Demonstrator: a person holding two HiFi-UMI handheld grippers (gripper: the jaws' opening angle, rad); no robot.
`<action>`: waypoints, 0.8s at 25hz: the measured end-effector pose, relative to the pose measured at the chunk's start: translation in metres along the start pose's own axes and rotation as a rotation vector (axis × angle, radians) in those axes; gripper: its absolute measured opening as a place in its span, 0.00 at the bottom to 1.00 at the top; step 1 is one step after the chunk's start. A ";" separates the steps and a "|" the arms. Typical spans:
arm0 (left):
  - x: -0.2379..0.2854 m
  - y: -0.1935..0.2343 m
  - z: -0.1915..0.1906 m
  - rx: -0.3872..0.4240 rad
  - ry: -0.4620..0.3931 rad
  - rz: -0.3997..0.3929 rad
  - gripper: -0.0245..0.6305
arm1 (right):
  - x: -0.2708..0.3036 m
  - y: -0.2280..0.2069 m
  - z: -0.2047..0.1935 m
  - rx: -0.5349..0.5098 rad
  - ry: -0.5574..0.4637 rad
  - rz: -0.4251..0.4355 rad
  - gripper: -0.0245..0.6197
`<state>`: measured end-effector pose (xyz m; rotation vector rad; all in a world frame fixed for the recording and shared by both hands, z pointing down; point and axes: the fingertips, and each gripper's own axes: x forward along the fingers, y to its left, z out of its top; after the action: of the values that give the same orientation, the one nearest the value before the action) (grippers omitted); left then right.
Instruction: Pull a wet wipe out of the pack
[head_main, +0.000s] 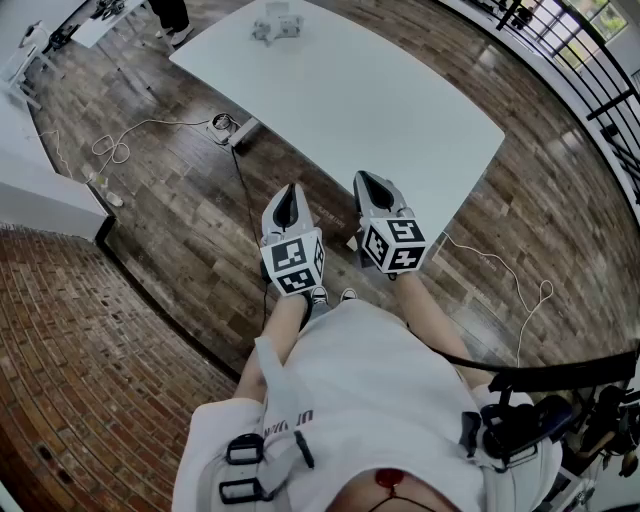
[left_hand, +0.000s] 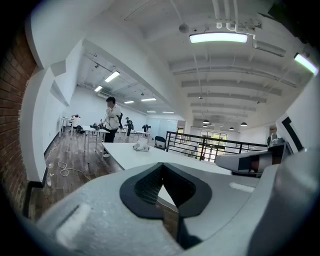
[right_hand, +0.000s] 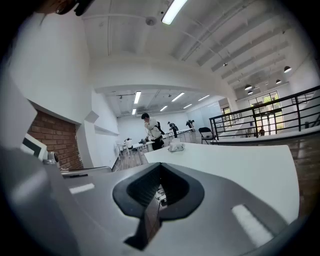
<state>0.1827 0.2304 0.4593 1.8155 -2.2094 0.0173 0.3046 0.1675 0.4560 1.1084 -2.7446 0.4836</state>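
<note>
The wet wipe pack (head_main: 277, 22) lies at the far end of the white table (head_main: 380, 110), with a bit of white wipe sticking up from it. It shows small and distant in the left gripper view (left_hand: 141, 146) and in the right gripper view (right_hand: 175, 146). My left gripper (head_main: 291, 190) and right gripper (head_main: 362, 180) hover side by side at the table's near edge, close to my body and far from the pack. Both point forward and slightly down. Each has its jaws closed tip to tip with nothing between them (left_hand: 161, 167) (right_hand: 160, 167).
Cables and a power strip (head_main: 222, 127) lie on the wooden floor left of the table. A black railing (head_main: 590, 60) runs along the right. A brick wall (head_main: 90, 380) stands at the left. A person (left_hand: 111, 120) stands by other tables far behind.
</note>
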 end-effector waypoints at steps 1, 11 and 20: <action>-0.002 0.001 0.000 -0.004 0.001 0.001 0.04 | 0.000 0.001 0.000 -0.004 -0.001 -0.002 0.05; -0.022 0.028 -0.002 -0.011 0.006 -0.014 0.04 | -0.003 0.013 0.004 -0.021 -0.018 -0.042 0.05; -0.019 0.048 -0.001 -0.022 -0.009 0.004 0.04 | 0.015 0.021 0.017 -0.059 -0.027 -0.027 0.05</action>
<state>0.1401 0.2586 0.4636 1.8026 -2.2104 -0.0140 0.2789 0.1663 0.4389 1.1451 -2.7436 0.3845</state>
